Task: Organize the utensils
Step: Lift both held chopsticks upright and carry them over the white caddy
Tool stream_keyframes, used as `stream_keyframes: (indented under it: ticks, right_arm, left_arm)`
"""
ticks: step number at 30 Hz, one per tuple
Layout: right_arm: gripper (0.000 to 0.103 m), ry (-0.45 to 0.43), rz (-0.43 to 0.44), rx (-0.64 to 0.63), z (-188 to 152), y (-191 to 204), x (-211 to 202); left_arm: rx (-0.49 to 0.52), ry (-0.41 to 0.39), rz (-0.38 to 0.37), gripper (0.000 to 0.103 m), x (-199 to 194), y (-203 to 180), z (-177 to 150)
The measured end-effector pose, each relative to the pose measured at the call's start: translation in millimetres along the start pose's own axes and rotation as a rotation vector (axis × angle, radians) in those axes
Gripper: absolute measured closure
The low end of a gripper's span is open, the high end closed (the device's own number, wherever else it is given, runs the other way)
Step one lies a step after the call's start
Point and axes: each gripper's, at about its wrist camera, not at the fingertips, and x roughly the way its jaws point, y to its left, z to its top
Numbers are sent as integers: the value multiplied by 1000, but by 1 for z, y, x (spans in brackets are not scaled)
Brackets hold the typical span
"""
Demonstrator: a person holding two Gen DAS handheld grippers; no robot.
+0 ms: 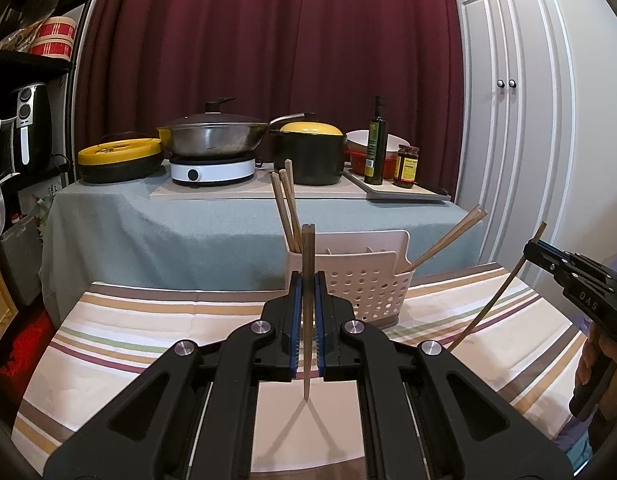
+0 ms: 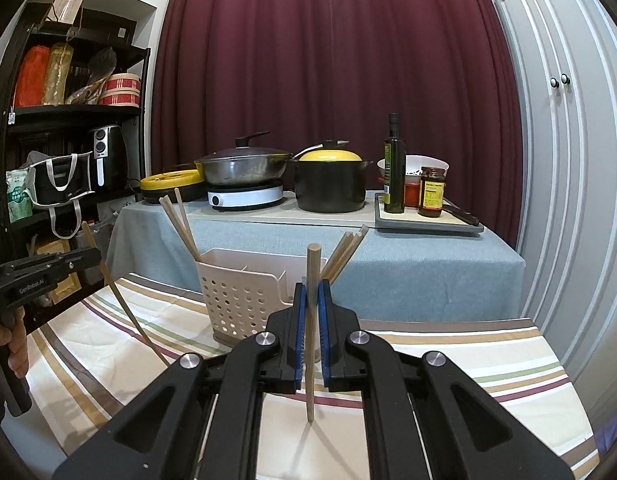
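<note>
My left gripper (image 1: pixel 307 280) is shut on a wooden chopstick (image 1: pixel 307 308), held upright with its thin tip just above the striped cloth. My right gripper (image 2: pixel 312 292) is shut on another chopstick (image 2: pixel 311 332), also near upright. Each gripper shows in the other view, the right gripper (image 1: pixel 533 249) at the right edge and the left gripper (image 2: pixel 93 257) at the left edge, each with its stick slanting down. A cream perforated utensil basket (image 1: pixel 368 284) (image 2: pixel 236 292) stands just beyond both. Chopsticks (image 1: pixel 286 204) lean out of its left end and more chopsticks (image 1: pixel 448 240) out of its right.
The striped tablecloth (image 1: pixel 148 328) covers the near table. Behind it, a blue-covered table (image 1: pixel 168 232) carries a wok on a hotplate (image 1: pixel 212 140), a black pot with yellow lid (image 1: pixel 308 152), an oil bottle (image 1: pixel 375 144) and jar. Shelving stands left, white cupboard doors (image 1: pixel 520 100) right.
</note>
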Motion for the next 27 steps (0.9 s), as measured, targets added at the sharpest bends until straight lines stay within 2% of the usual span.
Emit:
stream_keyframes:
  ticks: [13, 20, 27]
  right_arm:
    - [96, -27, 22, 0, 17, 5, 1]
    - [96, -75, 33, 4, 34, 7, -5]
    - [96, -160, 58, -13, 67, 12, -9]
  left_arm:
    - [-17, 9, 23, 97, 5, 5, 7]
    - [4, -58, 7, 97, -12, 0, 31]
    - [12, -129, -37, 97, -21, -8, 66]
